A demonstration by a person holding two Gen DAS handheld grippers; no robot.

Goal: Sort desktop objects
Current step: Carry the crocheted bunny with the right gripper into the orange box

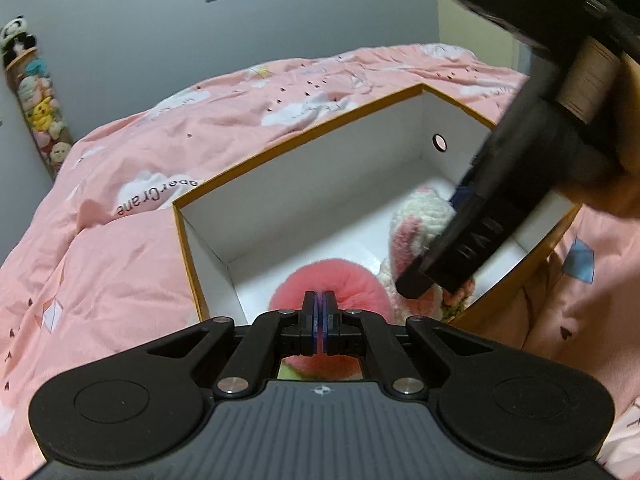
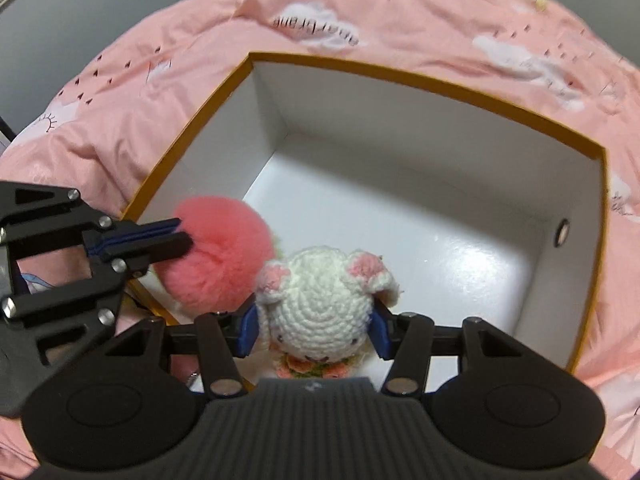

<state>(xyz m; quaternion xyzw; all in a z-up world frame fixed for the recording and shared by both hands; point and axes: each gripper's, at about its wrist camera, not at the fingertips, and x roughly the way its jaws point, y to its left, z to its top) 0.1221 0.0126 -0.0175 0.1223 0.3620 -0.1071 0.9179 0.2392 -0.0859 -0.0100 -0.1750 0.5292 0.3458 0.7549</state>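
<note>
right wrist view: right gripper (image 2: pixel 316 334) holds the knitted bunny (image 2: pixel 320 300) over the box (image 2: pixel 400 76) floor; left gripper (image 2: pixel 182 236), pinching the pink pompom (image 2: pixel 218 256), hangs beside it.

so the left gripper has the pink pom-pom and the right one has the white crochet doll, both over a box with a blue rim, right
Not quite: the rim of the box is orange, not blue, as the right wrist view shows. The rest holds: the left gripper is shut on the pink pom-pom, and the right gripper has the white crochet doll between its fingers, both over the box.
</note>
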